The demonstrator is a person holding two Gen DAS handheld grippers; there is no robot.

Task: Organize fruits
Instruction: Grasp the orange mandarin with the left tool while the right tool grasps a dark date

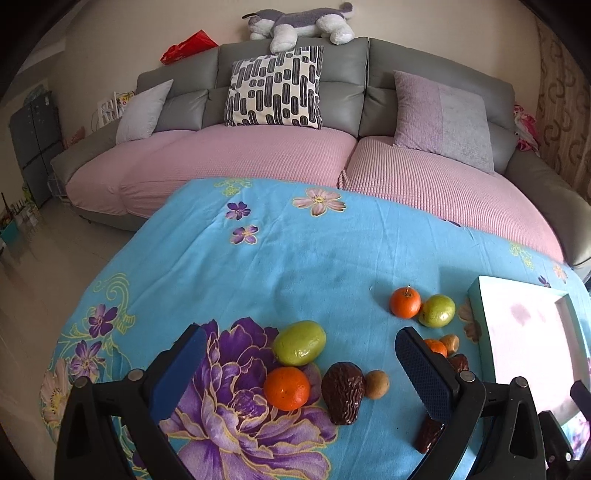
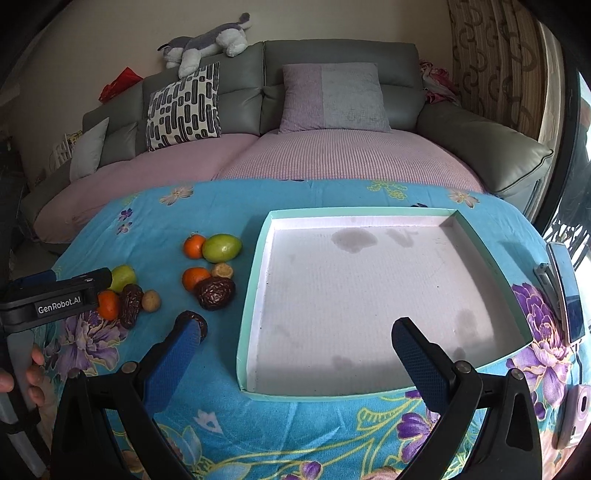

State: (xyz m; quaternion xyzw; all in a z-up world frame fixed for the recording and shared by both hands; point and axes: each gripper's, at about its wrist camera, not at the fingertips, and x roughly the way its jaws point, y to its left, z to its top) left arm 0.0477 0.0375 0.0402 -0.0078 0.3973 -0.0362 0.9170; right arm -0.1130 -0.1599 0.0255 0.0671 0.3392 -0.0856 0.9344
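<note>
Hovering low over the table, the left gripper is sitting with its blue-padded fingers spread wide and nothing between the pads, and right in that gap on the turquoise floral tablecloth are lying a small round orange mandarin, a wrinkled dark-brown date touching a little tan round fruit, and an oval green fruit just behind the mandarin. The right gripper is hanging over the near edge of the shallow square mint-rimmed white tray, fingers also wide apart and gripping nothing; its left pad is sitting just in front of another dark date. The tray is holding no fruit, all of it is lying loose on the cloth to the tray's left. Further back, a second orange mandarin with a stem is touching a second green fruit, near the tray's corner. Beyond the table, a grey sofa with a pink seat cover is carrying a black-and-white patterned cushion, and a grey-and-white plush dog is lying on top of the backrest.
</note>
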